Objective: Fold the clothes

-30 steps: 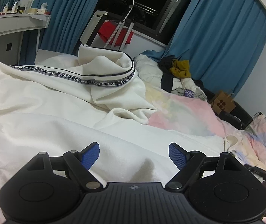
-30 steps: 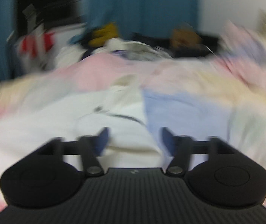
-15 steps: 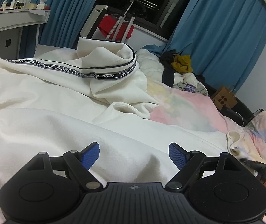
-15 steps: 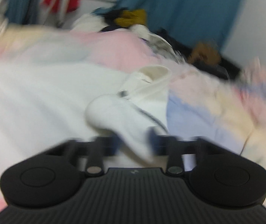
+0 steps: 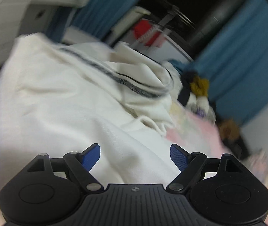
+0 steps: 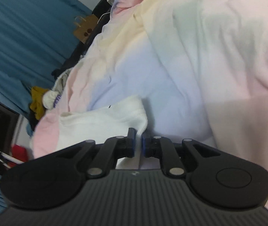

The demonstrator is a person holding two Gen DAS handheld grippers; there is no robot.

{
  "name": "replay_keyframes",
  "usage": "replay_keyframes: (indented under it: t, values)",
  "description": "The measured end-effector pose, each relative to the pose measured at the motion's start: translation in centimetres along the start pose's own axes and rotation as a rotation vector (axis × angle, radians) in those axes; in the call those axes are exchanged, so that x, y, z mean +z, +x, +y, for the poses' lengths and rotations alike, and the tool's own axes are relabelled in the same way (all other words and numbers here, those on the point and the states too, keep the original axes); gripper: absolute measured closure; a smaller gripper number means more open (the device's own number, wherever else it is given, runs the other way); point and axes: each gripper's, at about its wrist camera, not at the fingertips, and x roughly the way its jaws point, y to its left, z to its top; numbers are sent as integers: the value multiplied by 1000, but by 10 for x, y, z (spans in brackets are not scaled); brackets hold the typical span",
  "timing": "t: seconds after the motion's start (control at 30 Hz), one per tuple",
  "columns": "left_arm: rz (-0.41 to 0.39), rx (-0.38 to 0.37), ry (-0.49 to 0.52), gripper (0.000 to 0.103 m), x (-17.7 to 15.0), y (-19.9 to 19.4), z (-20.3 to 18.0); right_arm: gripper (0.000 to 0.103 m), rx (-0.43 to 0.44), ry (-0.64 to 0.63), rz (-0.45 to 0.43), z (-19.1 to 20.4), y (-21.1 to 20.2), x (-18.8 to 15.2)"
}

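Note:
A cream-white sweatshirt (image 5: 62, 101) with a dark lettered stripe (image 5: 126, 82) lies spread and bunched on the bed in the left wrist view, which is blurred. My left gripper (image 5: 135, 156) hovers just above its near part, open, with nothing between the blue pads. In the right wrist view, tilted sideways, my right gripper (image 6: 138, 144) is shut on a white cuff or hem end (image 6: 103, 120) of the sweatshirt, which lies on the pastel duvet (image 6: 190, 56).
A pile of dark, yellow and white clothes (image 5: 196, 92) sits at the far end of the bed, before blue curtains (image 5: 247, 60). A brown paper bag (image 6: 85, 29) stands by the wall. A white desk (image 5: 11, 17) is at the left. A red item (image 5: 143, 30) hangs by the window.
My right gripper has shut on the white garment end and rolled sideways. The left gripper has swung and tilted over the sweatshirt, staying open.

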Motion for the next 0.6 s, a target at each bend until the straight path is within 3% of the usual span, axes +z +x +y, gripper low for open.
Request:
replay_keyframes:
  t: [0.07,0.13,0.17,0.3,0.43,0.57,0.6]
  values:
    - [27,-23,-117,20,4,-22,21,83,4,28,16,-6,-1,-2]
    - [73,-54,-215,20,4,-39,40,68,7,5,27,-4,-8,-2]
    - [85,-29,-260,20,1,-45,48,57,6,-3,38,-4,-13,-1]
    - [146,89,-388,18,-5,-49,76,36,38,26,55,-8,-35,1]
    - [169,94,-514,14,-8,-27,90,34,88,85,121,-7,-37,-3]
    - [183,176,-667,13,-24,3,104,35,80,95,183,-3,-28,-10]
    - [151,188,-687,9,-25,7,104,35,77,94,194,-2,-26,-12]
